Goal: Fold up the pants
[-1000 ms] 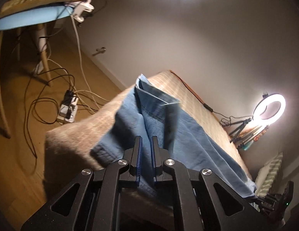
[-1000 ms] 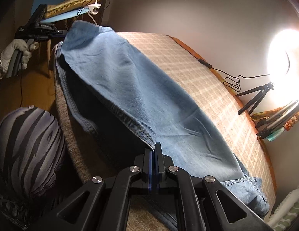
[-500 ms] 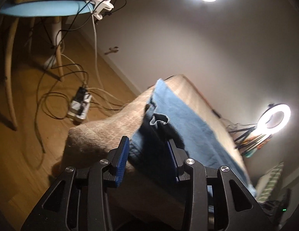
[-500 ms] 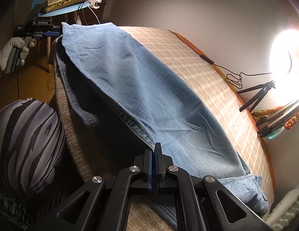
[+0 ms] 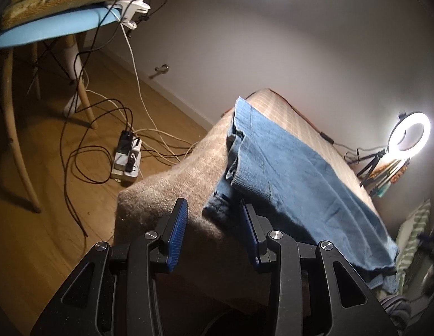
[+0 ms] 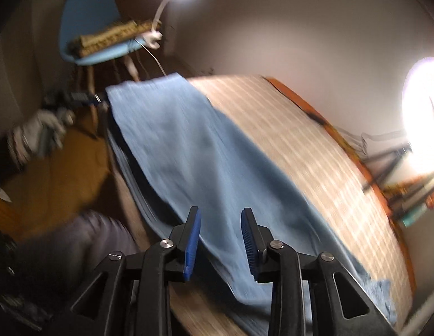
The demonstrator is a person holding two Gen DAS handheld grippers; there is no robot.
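Blue denim pants lie folded lengthwise, one leg over the other, along the near edge of a beige checked bed. They also show in the right wrist view, which is motion-blurred. My left gripper is open and empty, just short of the pants' near end. My right gripper is open and empty, above the long edge of the pants. The left gripper and its gloved hand show far left in the right wrist view.
A blue chair with a patterned cushion stands on the wood floor left of the bed. A power strip with tangled cables lies on the floor. A ring light on a tripod stands beyond the bed by the wall.
Both grippers have opened and let go of the pants. The lifted leg now lies flat on the other leg. Both grippers have drawn back a little.
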